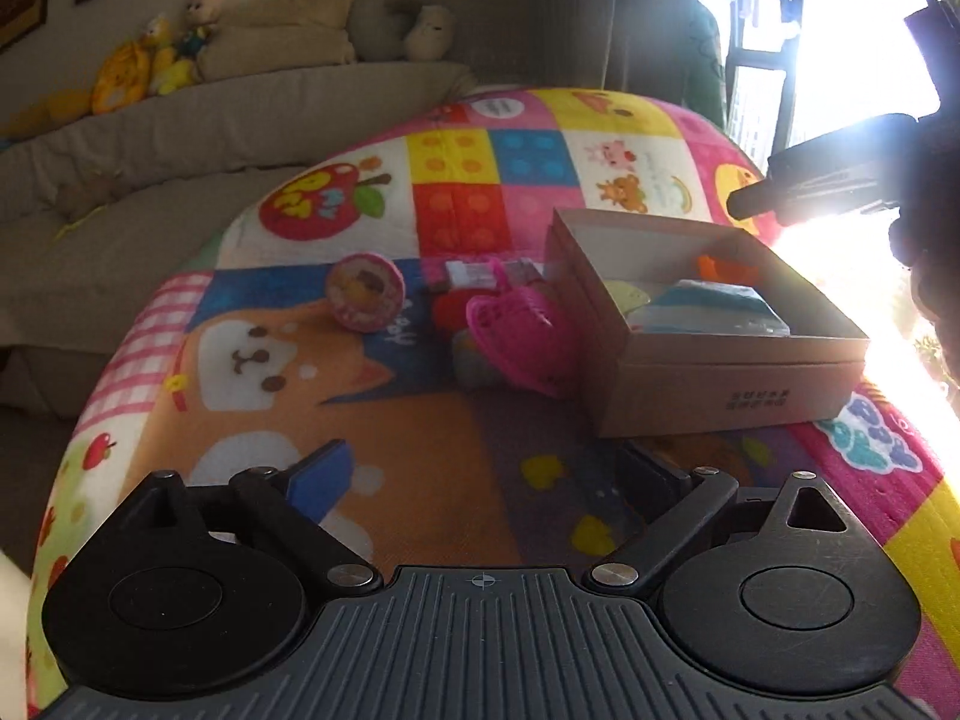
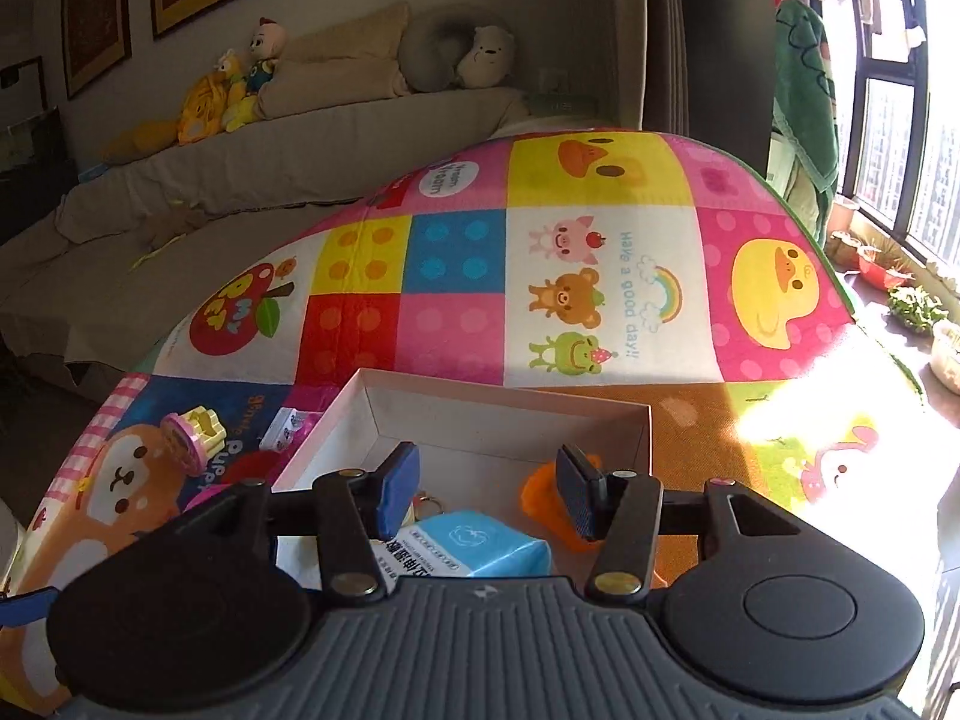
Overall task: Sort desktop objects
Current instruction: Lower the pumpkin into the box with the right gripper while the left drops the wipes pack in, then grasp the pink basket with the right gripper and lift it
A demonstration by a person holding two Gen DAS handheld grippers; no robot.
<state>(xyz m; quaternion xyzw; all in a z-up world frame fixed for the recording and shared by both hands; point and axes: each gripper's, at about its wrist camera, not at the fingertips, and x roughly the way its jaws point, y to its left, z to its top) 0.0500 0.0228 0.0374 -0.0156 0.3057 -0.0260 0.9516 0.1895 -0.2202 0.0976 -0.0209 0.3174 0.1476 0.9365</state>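
Sunlit living room, sofa behind, bright cartoon play mat [image 2: 606, 294] as the work surface. You had the right gripper [image 2: 489, 495] hovering over the cardboard box [image 2: 510, 405], jaws wide & empty; a blue tissue pack [image 2: 480, 546] and an orange toy [image 2: 537, 495] lay in the box right below them. Looked like a drop-off just done, so lift straight up, clear the box wall, then swing left w/o clipping it. Your left gripper [image 1: 480, 474] sat low over the mat, jaws also wide, nothing between. Loose items lay ahead of it: pink basket [image 1: 516, 330] touching the box's left side, round pink toy [image 1: 365, 292] further left, small packet [image 1: 474, 273] behind. Prob. next: centre on the basket rim, close gently, it's flimsy.
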